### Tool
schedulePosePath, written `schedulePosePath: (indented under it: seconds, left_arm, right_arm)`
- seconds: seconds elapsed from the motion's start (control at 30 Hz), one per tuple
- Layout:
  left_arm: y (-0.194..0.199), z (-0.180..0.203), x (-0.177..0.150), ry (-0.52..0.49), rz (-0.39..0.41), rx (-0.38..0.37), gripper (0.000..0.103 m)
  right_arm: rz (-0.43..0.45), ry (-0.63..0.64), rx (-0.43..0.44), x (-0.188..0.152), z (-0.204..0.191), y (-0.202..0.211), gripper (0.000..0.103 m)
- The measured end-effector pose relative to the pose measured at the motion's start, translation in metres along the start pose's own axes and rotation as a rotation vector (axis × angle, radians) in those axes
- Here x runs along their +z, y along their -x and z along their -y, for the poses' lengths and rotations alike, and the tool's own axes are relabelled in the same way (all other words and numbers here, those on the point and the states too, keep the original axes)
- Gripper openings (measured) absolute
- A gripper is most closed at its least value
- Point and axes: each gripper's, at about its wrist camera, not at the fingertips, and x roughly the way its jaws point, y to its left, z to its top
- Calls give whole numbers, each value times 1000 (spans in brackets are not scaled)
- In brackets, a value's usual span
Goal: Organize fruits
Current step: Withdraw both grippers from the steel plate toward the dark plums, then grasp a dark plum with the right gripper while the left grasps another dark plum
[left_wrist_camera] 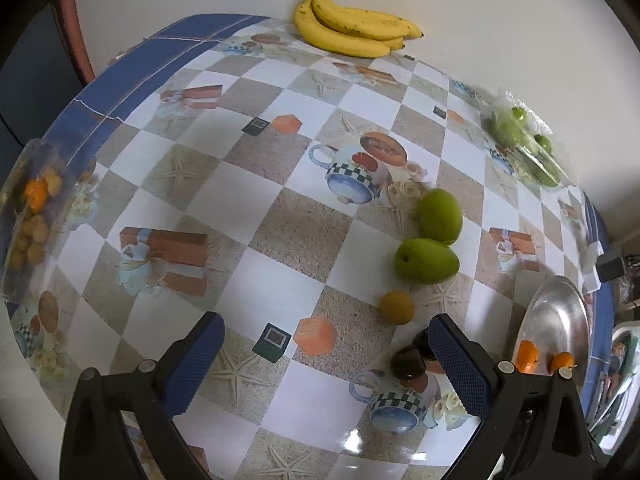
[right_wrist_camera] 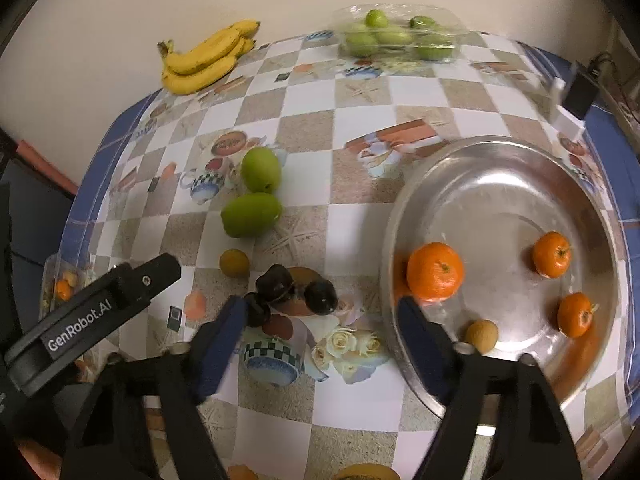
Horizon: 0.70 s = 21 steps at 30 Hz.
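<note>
Fruits lay partly sorted around the round shiny metal tray (right_wrist_camera: pixel 404 216): inside it sat three oranges, the largest orange (right_wrist_camera: pixel 435 271) by the near-left rim, plus a small tan round fruit (right_wrist_camera: pixel 482 335) at the near rim. The right gripper (right_wrist_camera: pixel 320 332) hung with its blue-padded jaws apart and empty, one finger over the tray's rim, the other just beside a cluster of dark glossy plums (right_wrist_camera: pixel 294 292) left of the tray. The left gripper (left_wrist_camera: pixel 326 344) was likewise spread wide and held nothing, hovering left of the tray with the plums near its right finger.

Further left of the tray lay a small yellow-brown round fruit (right_wrist_camera: pixel 234 263), then two loose green mangoes (right_wrist_camera: pixel 256 192) touching each other. Well beyond the tray sat a bunch of yellow bananas (right_wrist_camera: pixel 204 58) and a clear plastic pack of green fruit (right_wrist_camera: pixel 394 36).

The plums looked the likeliest next pick, and they were crowded: closing on one could nudge its neighbours rolling across the slick patterned tablecloth (right_wrist_camera: pixel 360 92). A finger could also clip the tray's rim and jolt the oranges. Round, smooth skins might squirt out of a shallow or off-centre pinch.
</note>
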Motion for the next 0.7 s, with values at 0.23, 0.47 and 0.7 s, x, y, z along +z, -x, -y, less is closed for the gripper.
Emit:
schedulePosePath:
  seconds: [0.23, 0.47, 0.7]
  left_arm:
    - [-19, 5, -4, 16, -84, -60, 93]
    - [-32, 15, -7, 9, -144, -96, 82]
    - [-36, 20, -6, 21, -172, -121, 77]
  right_arm:
    - [-35, 32, -9, 2, -3, -14, 50]
    - [-56, 51, -37, 6, -6, -25, 41]
    - [-80, 65, -60, 7, -7, -34, 37]
